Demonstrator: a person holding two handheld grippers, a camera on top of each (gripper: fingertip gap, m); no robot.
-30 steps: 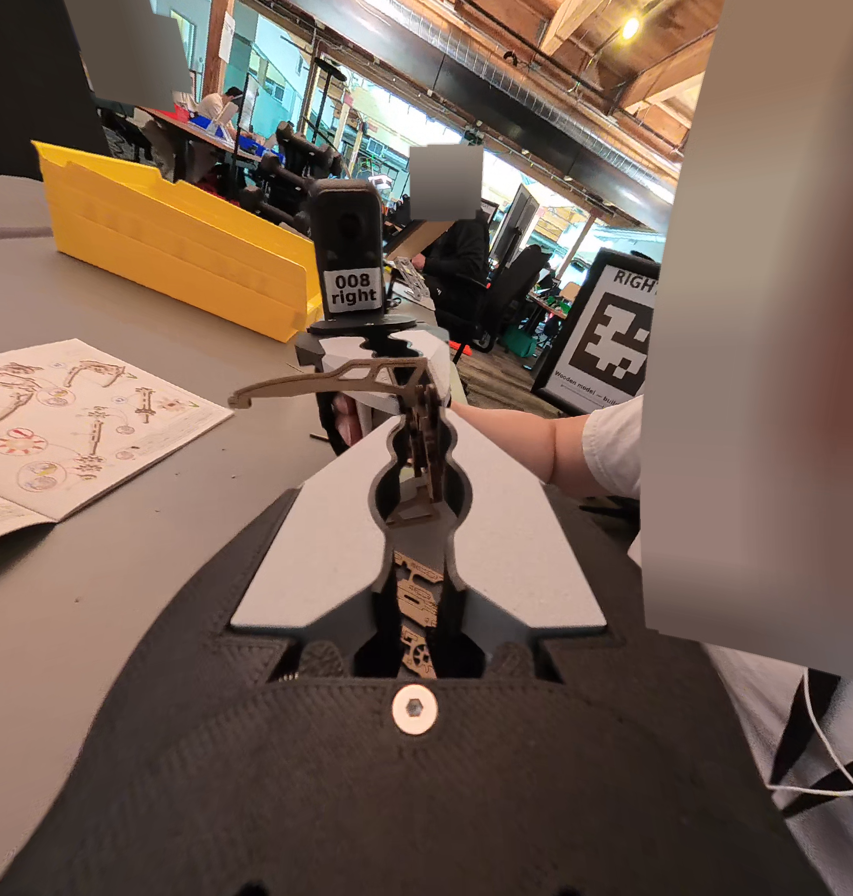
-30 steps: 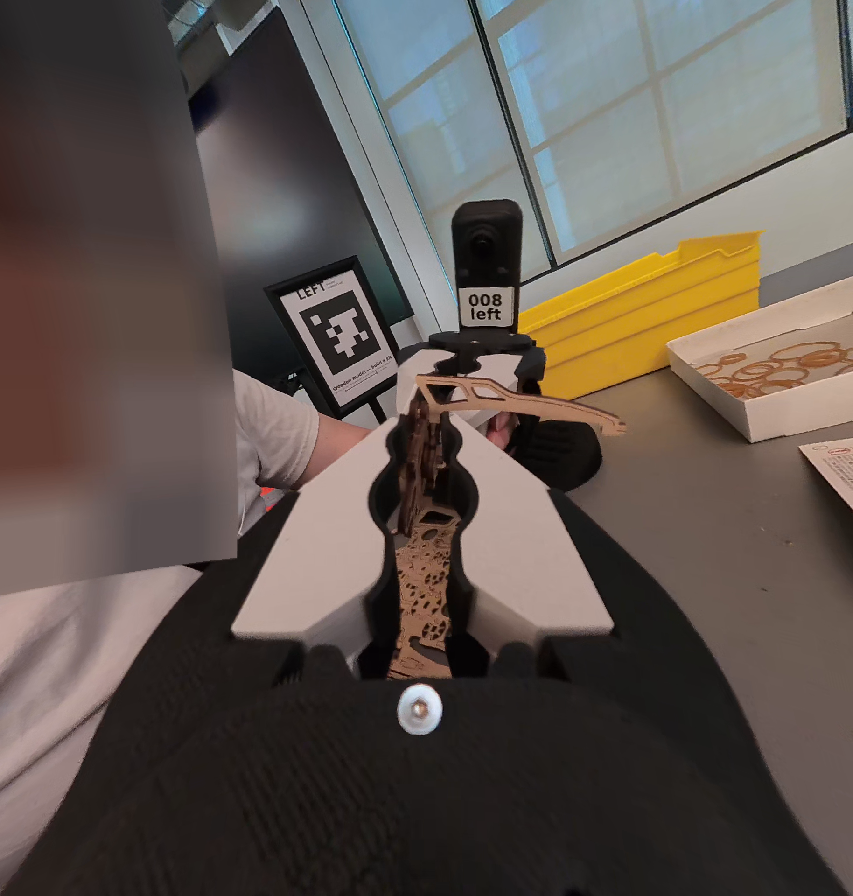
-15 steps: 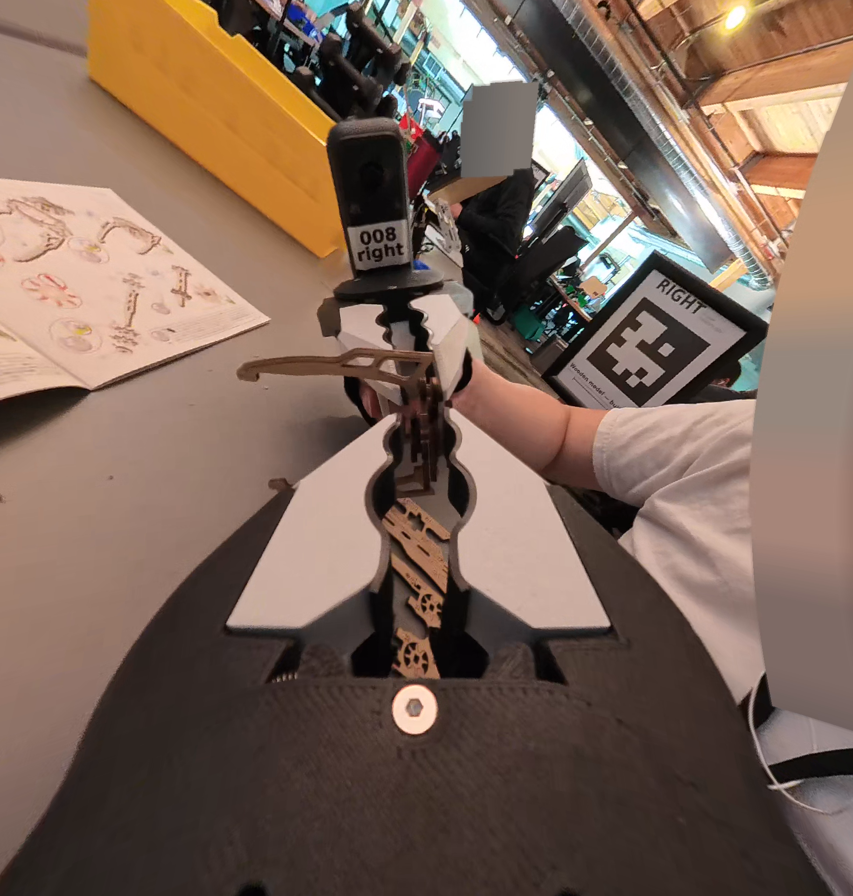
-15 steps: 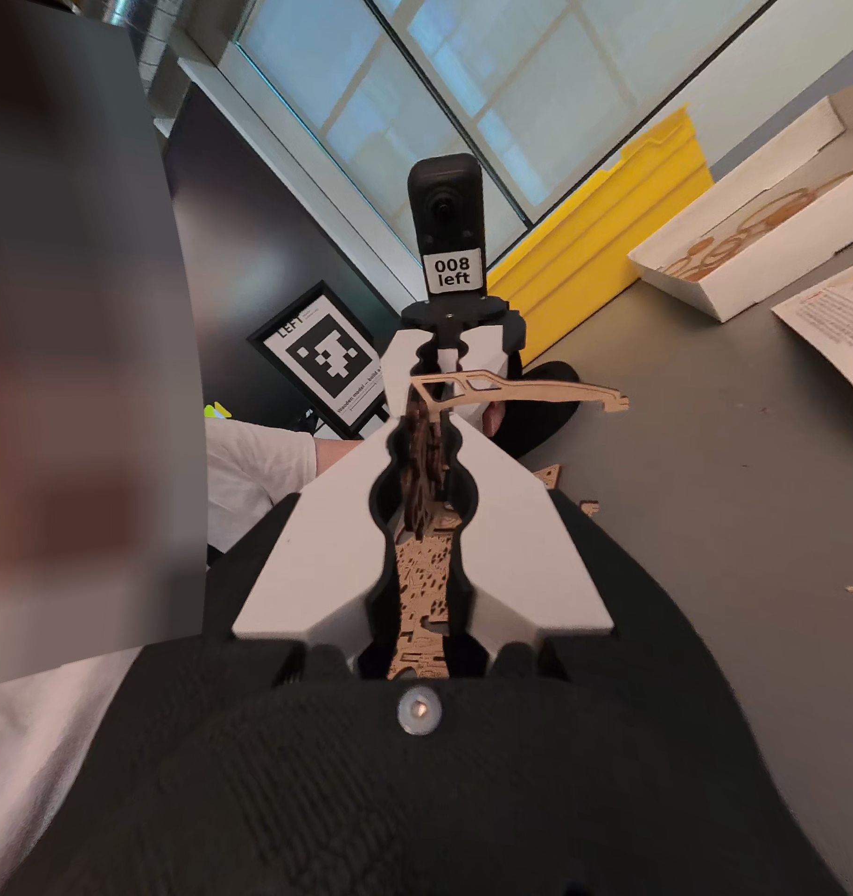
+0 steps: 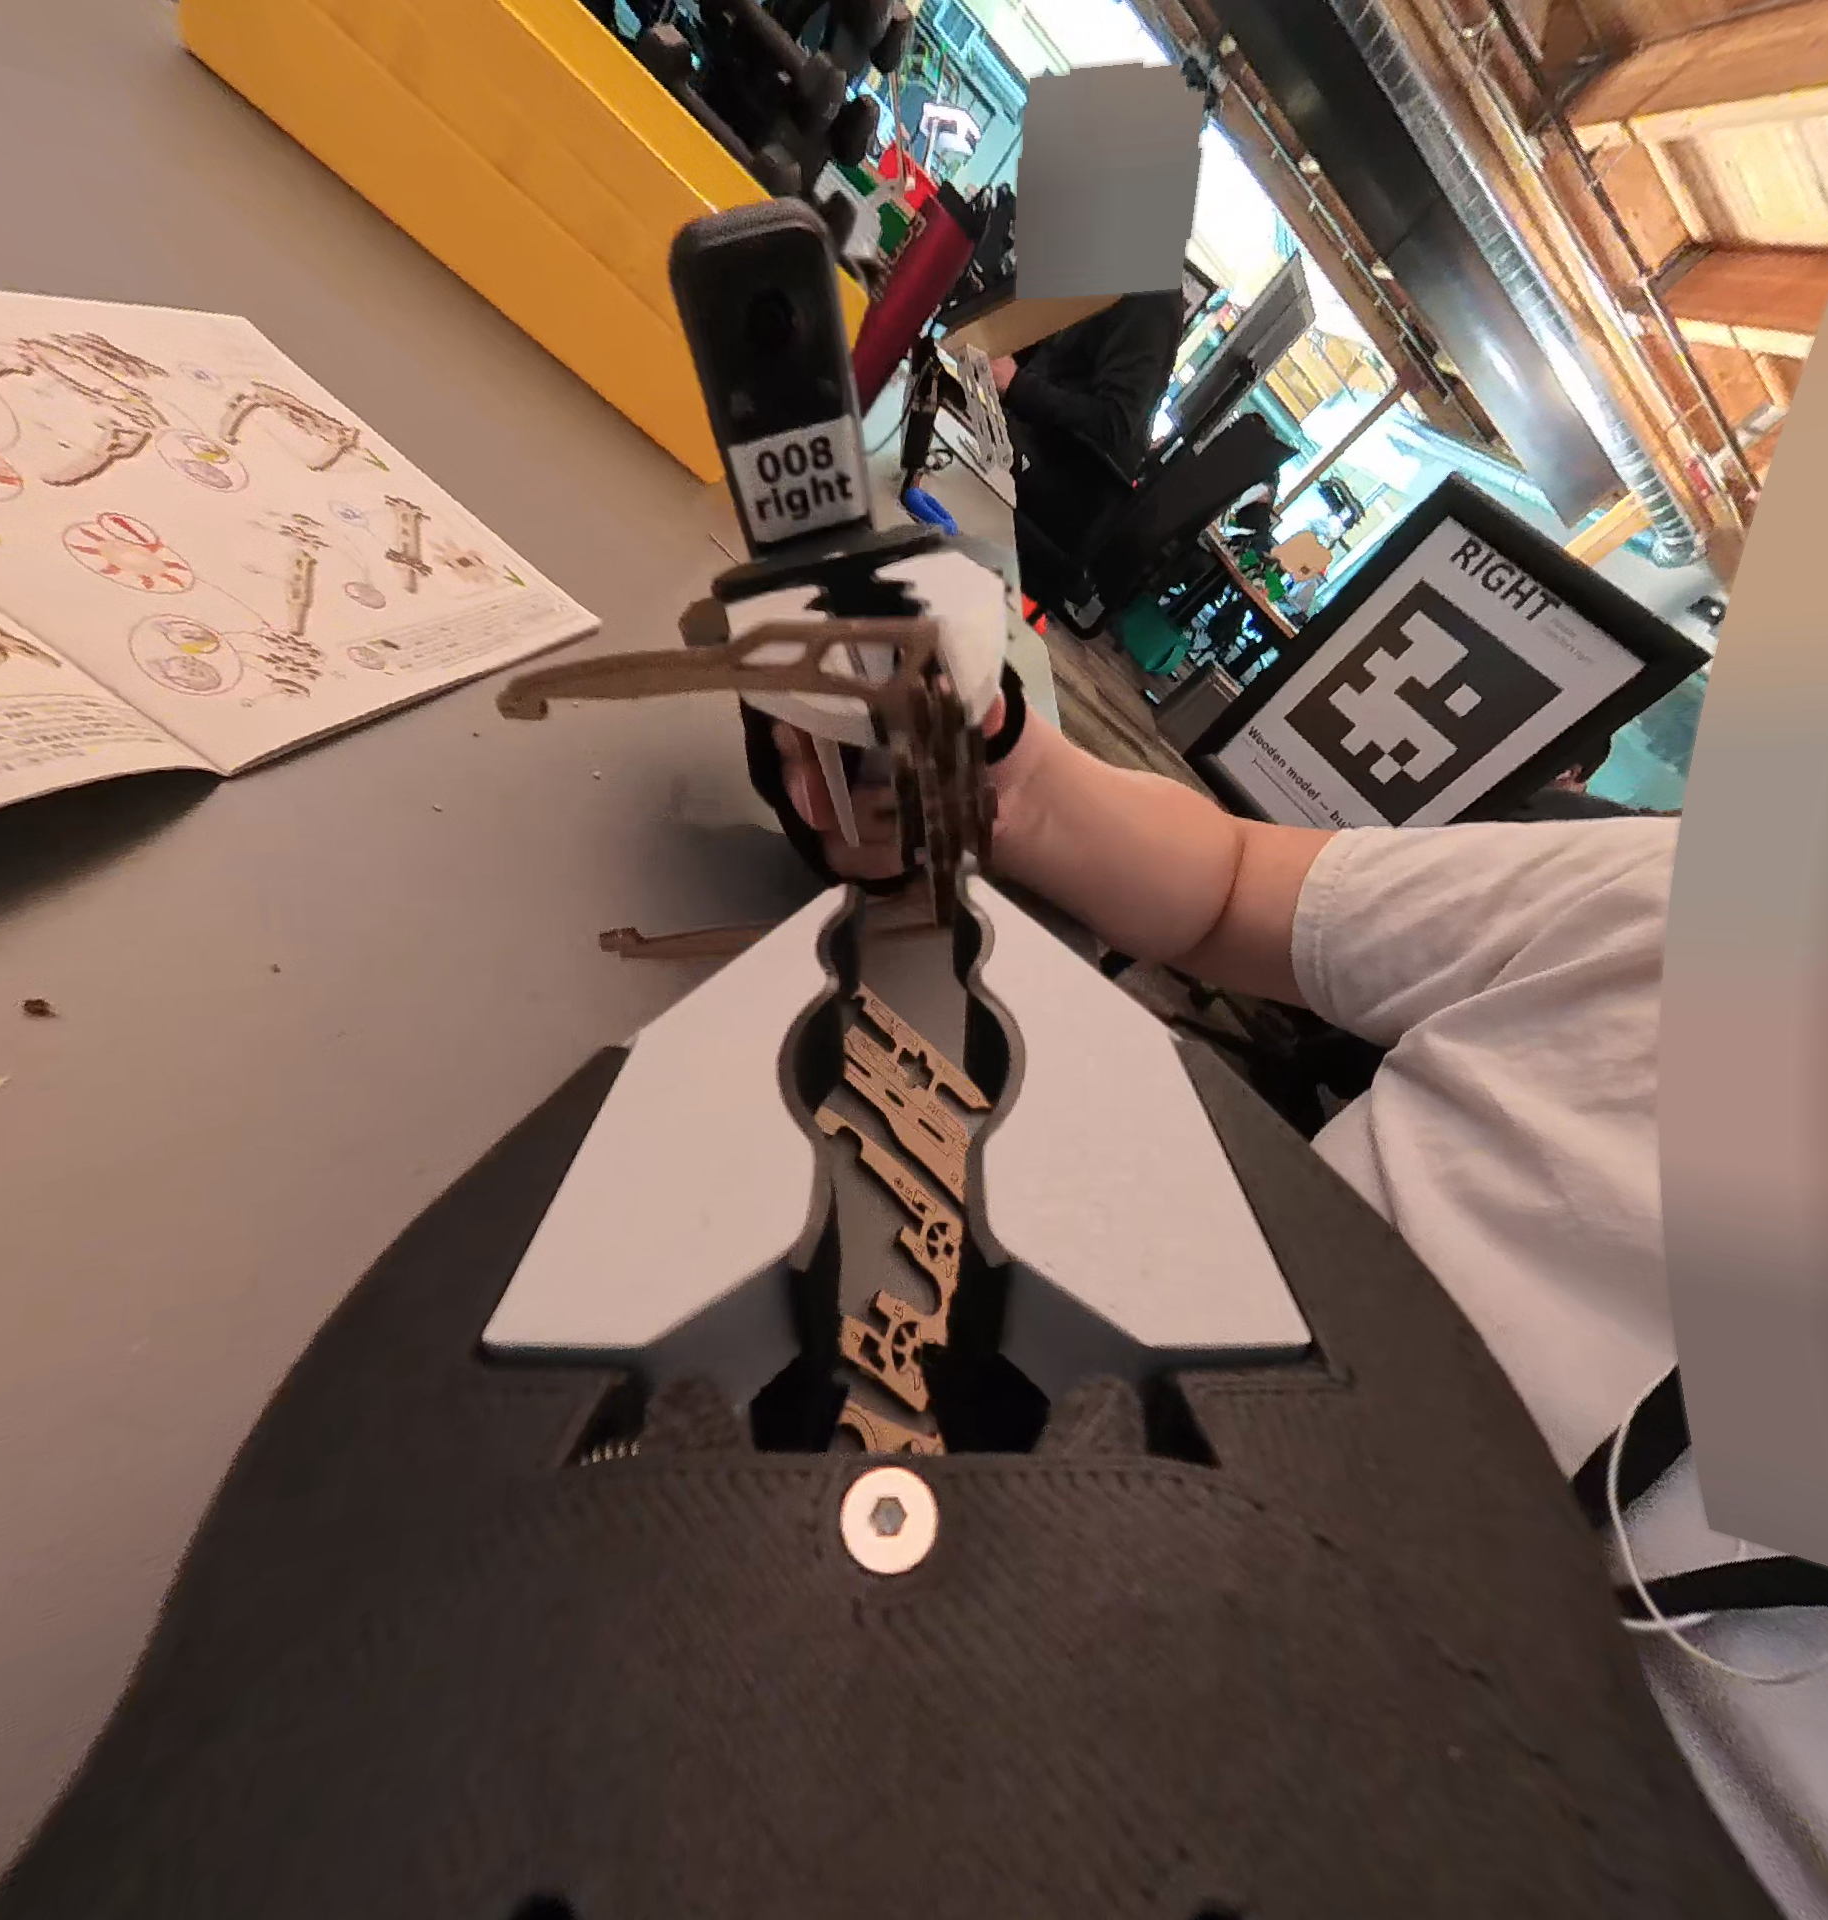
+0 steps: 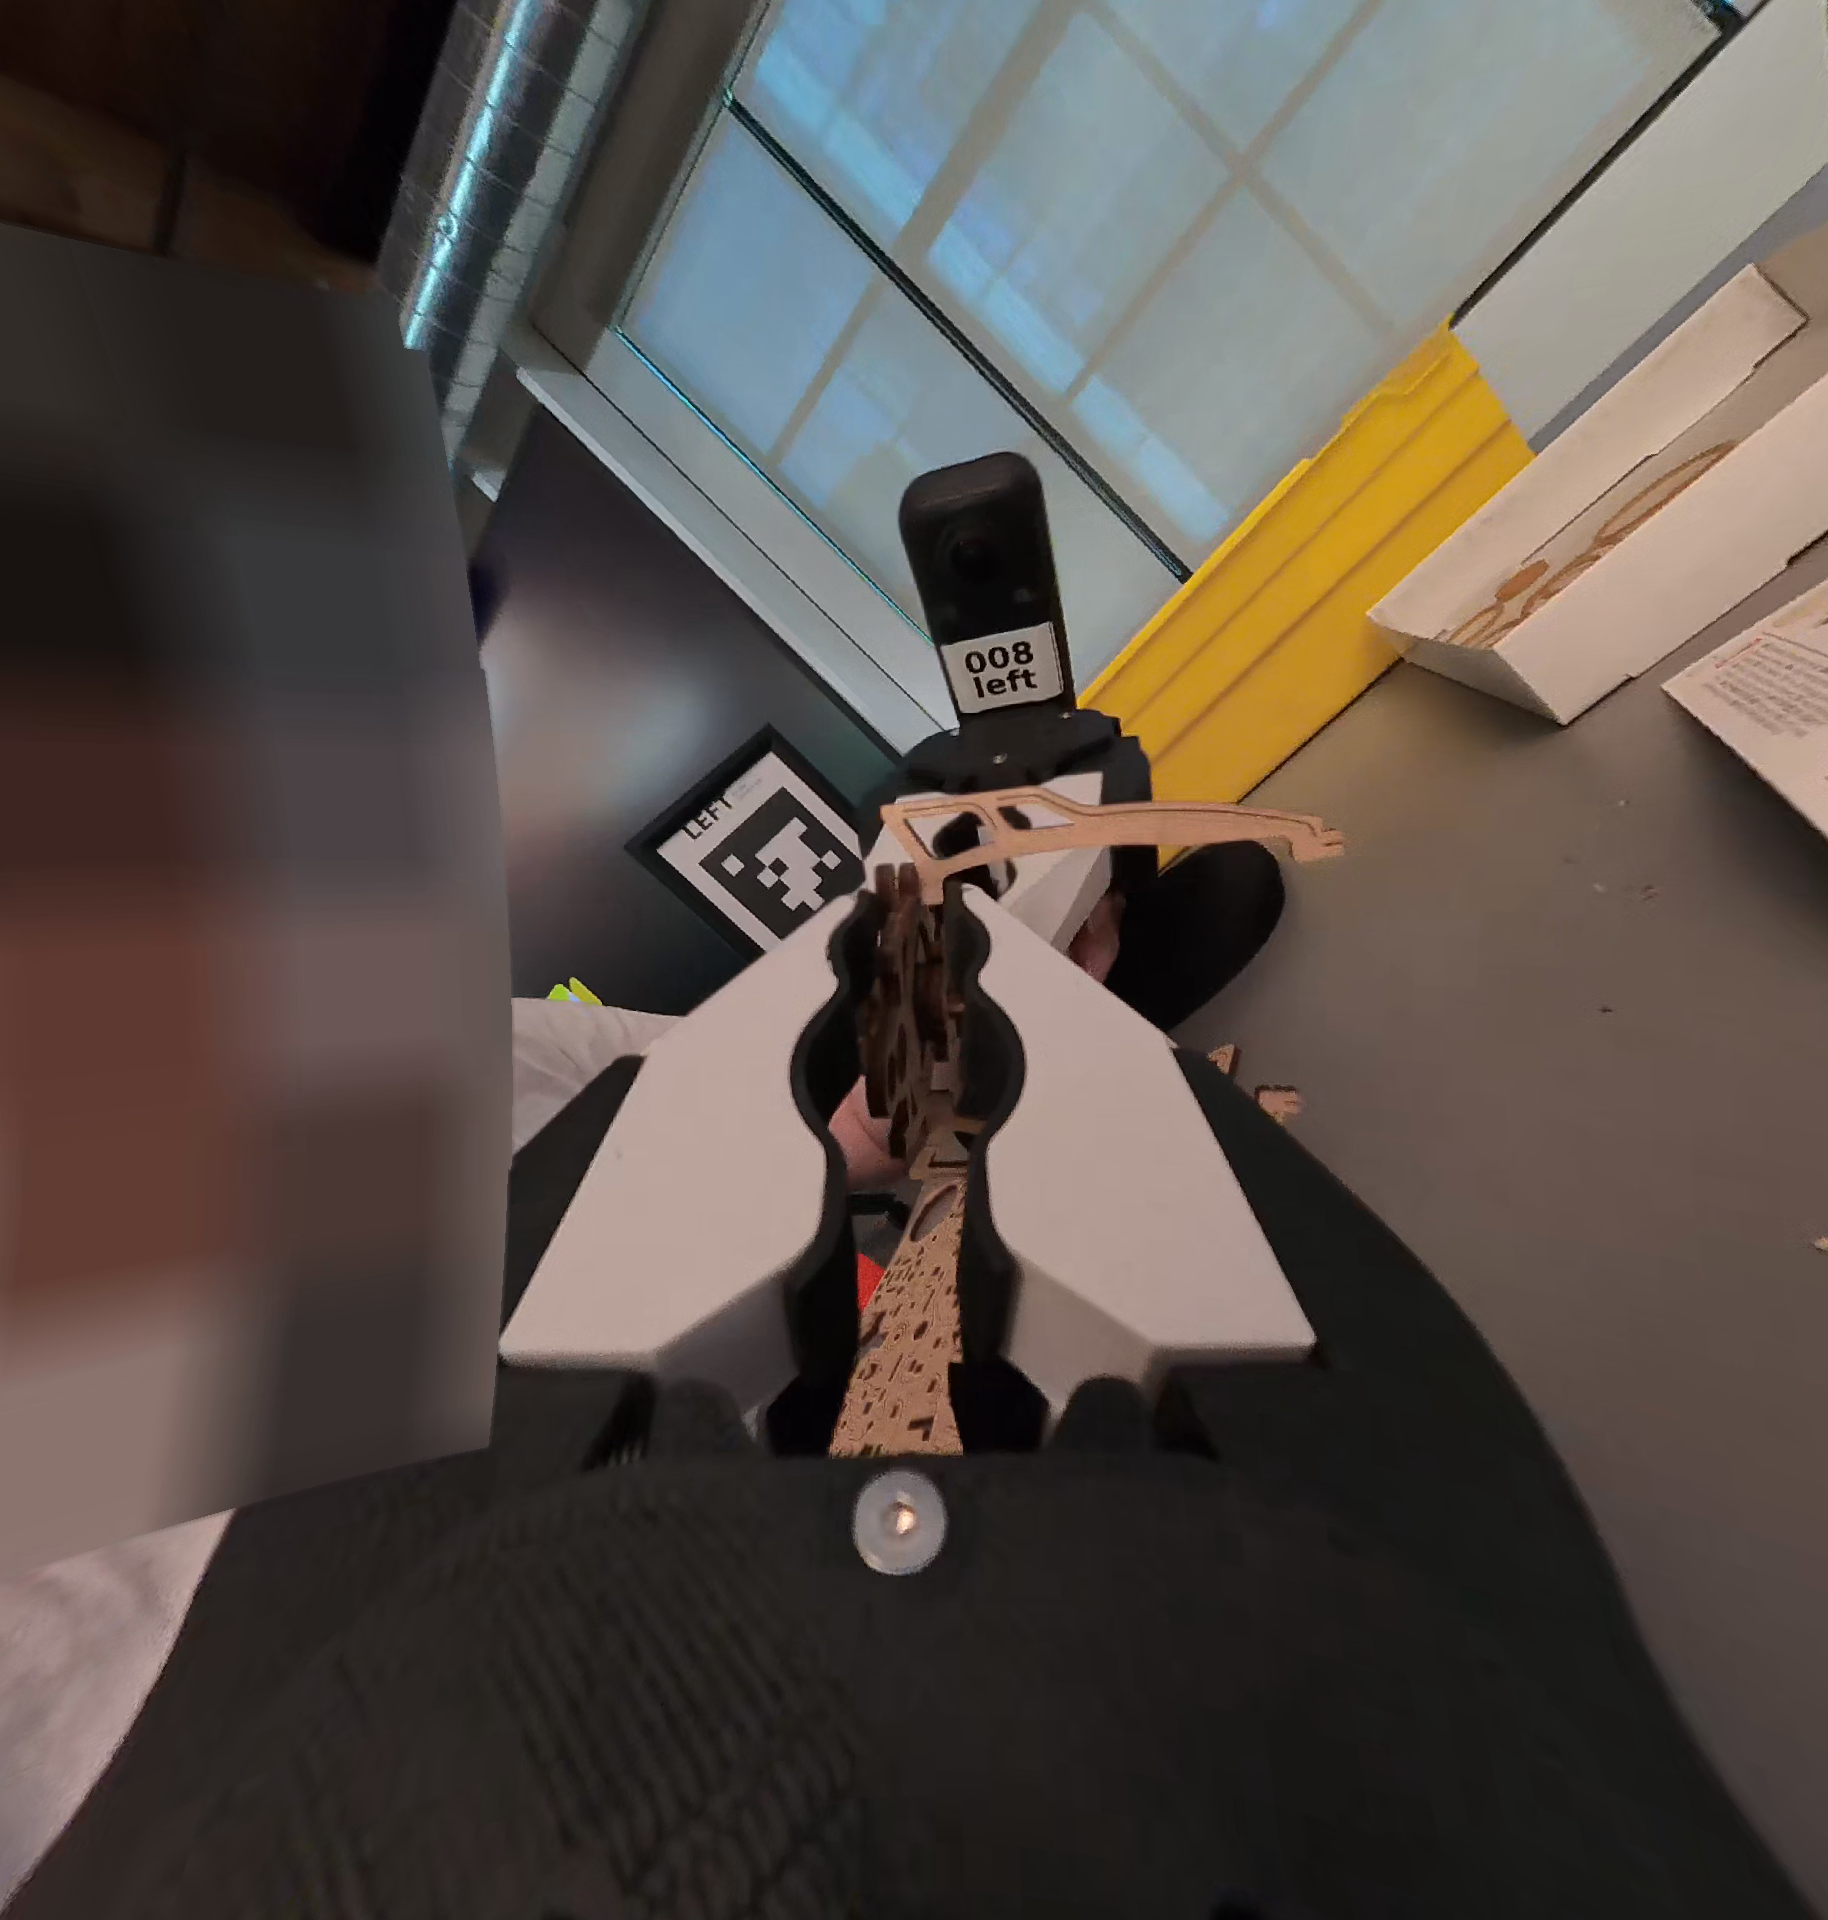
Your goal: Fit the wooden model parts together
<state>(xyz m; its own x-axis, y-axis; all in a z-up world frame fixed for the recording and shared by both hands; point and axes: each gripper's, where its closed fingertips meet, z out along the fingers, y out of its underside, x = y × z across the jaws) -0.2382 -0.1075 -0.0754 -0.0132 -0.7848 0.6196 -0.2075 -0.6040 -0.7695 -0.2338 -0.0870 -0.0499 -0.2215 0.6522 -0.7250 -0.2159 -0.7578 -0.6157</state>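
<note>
A wooden model, a dark stack of gear-like plates (image 6: 905,966) with a long thin arm (image 6: 1118,826) sticking out sideways, is held in the air between both grippers. My right gripper (image 6: 910,909) is shut on the stack, which fills its tips. In the left wrist view the stack (image 5: 941,769) sits at the tips of my left gripper (image 5: 910,909). It lies against the right finger, and a gap shows beside the left finger (image 5: 744,1039). The arm (image 5: 702,665) points left over the table. A flat sheet of wooden parts (image 5: 894,1195) lies below the left gripper.
An open instruction booklet (image 5: 214,540) and a yellow bin (image 5: 494,177) lie on the grey table. A loose wooden strip (image 5: 681,943) and small wooden bits (image 6: 1274,1096) lie near the grippers. A white box with wooden rings (image 6: 1637,561) stands at the right. A person's forearm (image 5: 1128,852) reaches in. Left and right tips are no more than a few centimetres apart.
Both grippers have tilted and come down toward the table with the model. The left gripper's jaws stand slightly wider than before, and the model no longer fills its tips.
</note>
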